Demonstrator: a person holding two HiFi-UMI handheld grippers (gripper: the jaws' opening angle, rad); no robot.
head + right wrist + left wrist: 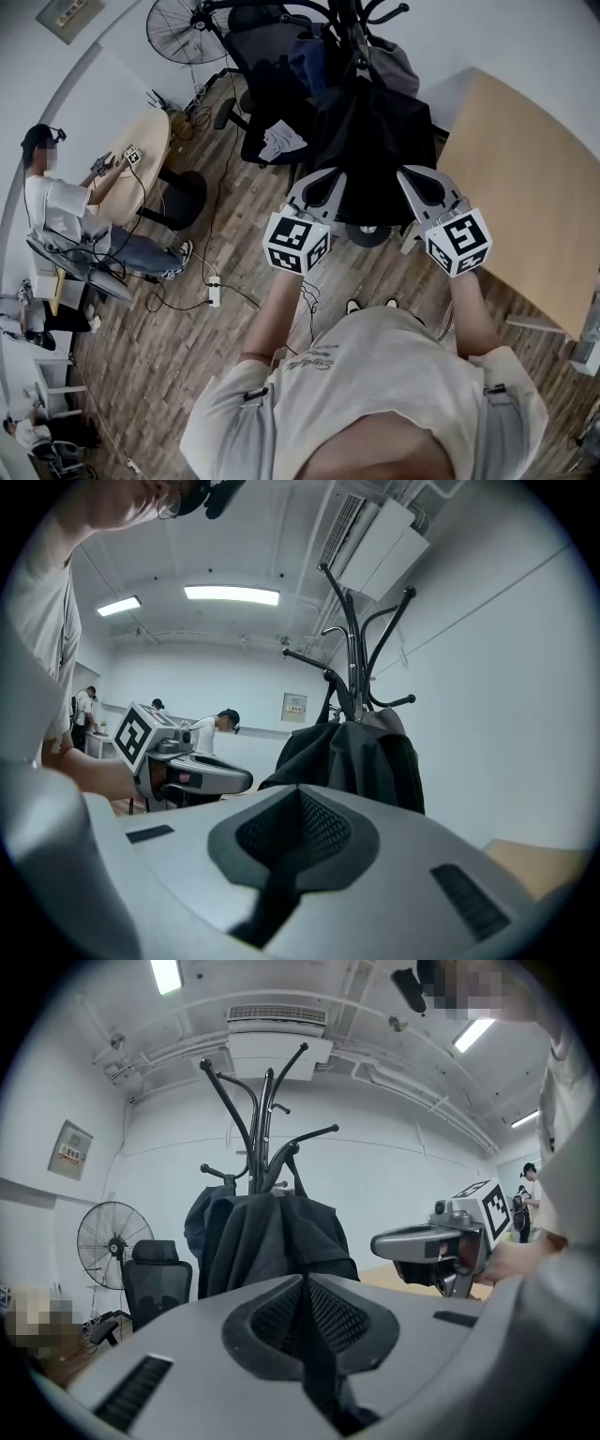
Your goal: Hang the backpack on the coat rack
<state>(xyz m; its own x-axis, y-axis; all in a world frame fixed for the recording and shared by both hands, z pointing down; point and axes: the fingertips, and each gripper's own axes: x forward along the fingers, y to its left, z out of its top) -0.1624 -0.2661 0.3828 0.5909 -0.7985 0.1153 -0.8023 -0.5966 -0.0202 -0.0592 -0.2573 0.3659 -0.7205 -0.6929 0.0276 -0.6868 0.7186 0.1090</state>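
**Clerk:** First entry, the tongs?

**Keeper:** Left gripper [325, 178]: jaws were pressed together with nothing between them. Right gripper [412, 176]: the same, closed and empty. The two were held about level, side by side and apart from each other.

**Clerk:** And the backpack?

**Keeper:** Backpack [375, 141]: black, hung from the rack [267, 1110]. It lay ahead of both grippers. In the head view it sat between the two sets of tips. In each gripper view it was beyond the closed jaws and clear of them.

**Clerk:** Anything further off?

**Keeper:** Table [534, 187]: light wood, to the right of the rack. Chair [272, 56]: black, behind the rack. Fan [178, 28]: past the chair, by the wall. One person [56, 202] was seated at the far left.
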